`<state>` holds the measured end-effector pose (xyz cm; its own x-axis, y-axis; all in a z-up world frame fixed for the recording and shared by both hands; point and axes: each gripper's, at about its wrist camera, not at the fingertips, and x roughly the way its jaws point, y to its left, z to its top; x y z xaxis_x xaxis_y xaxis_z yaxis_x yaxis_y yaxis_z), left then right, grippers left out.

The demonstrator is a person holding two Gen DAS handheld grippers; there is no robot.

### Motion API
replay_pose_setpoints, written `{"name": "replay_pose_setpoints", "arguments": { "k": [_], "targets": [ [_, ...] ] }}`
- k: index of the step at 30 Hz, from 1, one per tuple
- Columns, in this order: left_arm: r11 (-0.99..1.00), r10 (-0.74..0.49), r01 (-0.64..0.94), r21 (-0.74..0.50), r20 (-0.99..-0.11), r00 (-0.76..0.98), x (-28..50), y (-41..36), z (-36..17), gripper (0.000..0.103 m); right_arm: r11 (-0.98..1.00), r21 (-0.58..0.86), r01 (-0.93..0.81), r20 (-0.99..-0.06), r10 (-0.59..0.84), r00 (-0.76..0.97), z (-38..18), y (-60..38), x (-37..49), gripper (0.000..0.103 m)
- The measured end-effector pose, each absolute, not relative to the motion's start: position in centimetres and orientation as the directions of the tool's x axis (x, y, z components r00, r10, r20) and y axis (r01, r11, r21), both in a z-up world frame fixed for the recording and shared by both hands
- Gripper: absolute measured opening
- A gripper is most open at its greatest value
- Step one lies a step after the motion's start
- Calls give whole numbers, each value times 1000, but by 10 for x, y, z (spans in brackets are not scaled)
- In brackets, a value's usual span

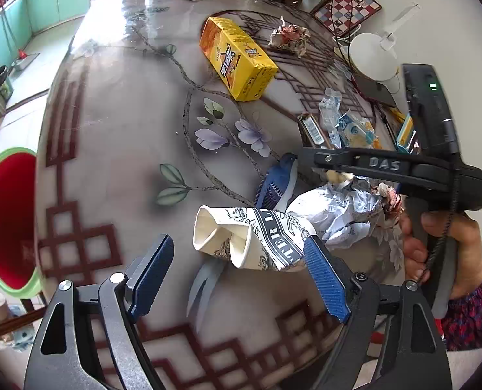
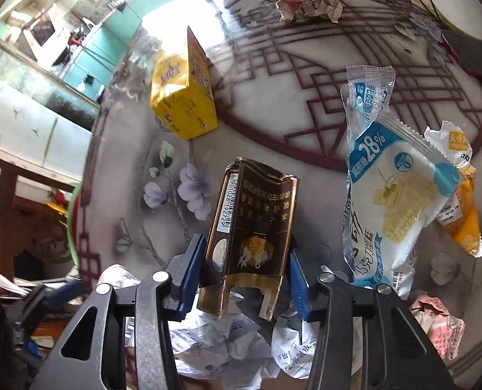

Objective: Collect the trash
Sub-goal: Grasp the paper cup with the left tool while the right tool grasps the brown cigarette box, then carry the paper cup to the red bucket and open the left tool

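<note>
My left gripper (image 1: 237, 243) is open above the table, its fingers either side of a crushed printed paper cup (image 1: 244, 237) that lies on its side; the right finger (image 1: 325, 279) touches the cup's base end. A crumpled white paper (image 1: 341, 211) lies just behind the cup. My right gripper (image 2: 244, 253) is shut on a dark brown flattened cigarette pack (image 2: 250, 227), held above crumpled white paper (image 2: 227, 341). In the left wrist view the right gripper's black body (image 1: 387, 165) hovers at the right. A green-rimmed red bin (image 1: 10, 221) stands off the table's left edge.
On the patterned table (image 1: 110, 130) lie a yellow carton (image 1: 237, 58), a crumpled paper ball (image 1: 289, 37), clear and blue-white snack wrappers (image 2: 390, 178), an orange-white wrapper (image 2: 462, 201) and a pink crumpled scrap (image 2: 436, 325). A white kettle (image 1: 374, 58) and a phone (image 2: 478, 55) sit at the far right.
</note>
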<state>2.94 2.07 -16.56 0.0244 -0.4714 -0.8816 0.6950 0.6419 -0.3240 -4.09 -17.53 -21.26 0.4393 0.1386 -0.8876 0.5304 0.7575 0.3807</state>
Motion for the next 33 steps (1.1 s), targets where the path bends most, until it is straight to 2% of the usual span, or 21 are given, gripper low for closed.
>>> {"name": "replay_pose_setpoints", "arguments": {
  "k": [4,5,7,9,10,22,33],
  "targets": [
    [652,-488,666,-364,-873,1,33,18,-171,80,761,387,520,-867,110,486,-196,-176,-47,41],
    [646,-492,665,-374,-871,-11,34,16,-173,75,761,389,519,-863,104,495,-192,-176,-48,41],
    [638,-482,672,-376,-875,-32,35,12,-177,57,760,393,518,-855,94,510,-184,-176,-49,41],
    [634,-473,672,-383,-879,-54,35,10,-182,27,763,391,514,-849,84,521,-175,-175,-47,41],
    [625,-502,657,-423,-861,-76,37,11,-183,24,765,390,512,-847,80,525,-171,-175,-47,41],
    [678,-540,627,-384,-839,70,66,39,-154,21,797,387,465,-804,44,593,-126,-155,-34,41],
    [712,-540,607,-354,-828,152,83,57,-138,21,817,384,429,-802,65,594,-119,-139,-15,41]
  ]
}}
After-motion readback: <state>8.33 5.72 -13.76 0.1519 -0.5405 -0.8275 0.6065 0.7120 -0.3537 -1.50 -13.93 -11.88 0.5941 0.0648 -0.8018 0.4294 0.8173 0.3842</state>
